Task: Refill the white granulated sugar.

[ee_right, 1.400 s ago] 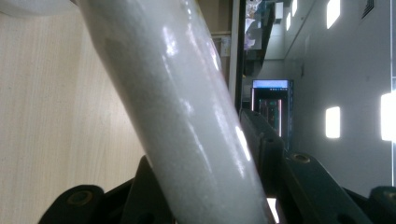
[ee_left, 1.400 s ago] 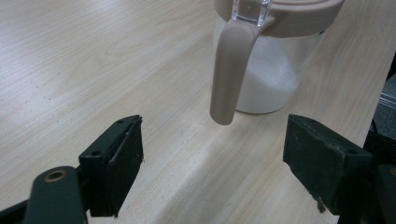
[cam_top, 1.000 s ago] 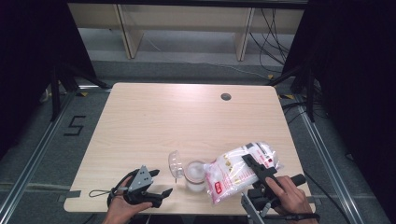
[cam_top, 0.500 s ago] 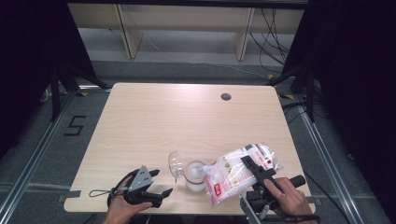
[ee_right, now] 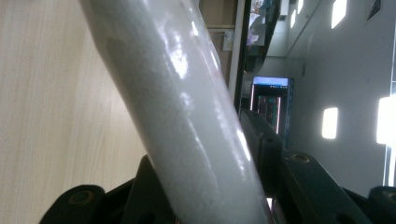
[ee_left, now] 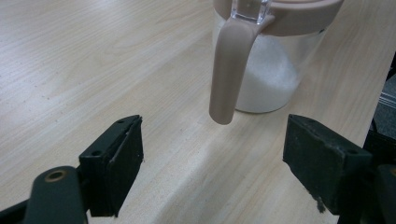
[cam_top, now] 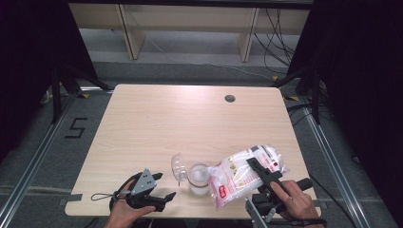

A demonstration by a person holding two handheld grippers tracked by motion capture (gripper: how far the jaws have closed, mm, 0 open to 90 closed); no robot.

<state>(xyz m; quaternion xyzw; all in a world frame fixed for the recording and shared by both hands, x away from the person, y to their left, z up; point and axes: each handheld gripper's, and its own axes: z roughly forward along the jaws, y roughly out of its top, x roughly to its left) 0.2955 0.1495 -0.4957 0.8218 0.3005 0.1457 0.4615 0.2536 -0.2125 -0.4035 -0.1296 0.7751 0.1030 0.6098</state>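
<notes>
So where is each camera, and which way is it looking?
High view: above the person's side, looking forward and down on the table; both hands show, with the left gripper and the right gripper.
Left gripper view: rides the left gripper, looking between its open jaws at the jar of white grains.
Right gripper view: rides the right gripper, looking along the white bag that its jaws clamp.
Shared: the jar and the bag show from above too.

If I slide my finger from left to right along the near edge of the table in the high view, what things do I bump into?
Left gripper → clear flipped-open lid → jar of white grains → bag of white grains → right gripper, clamped on the bag.
</notes>
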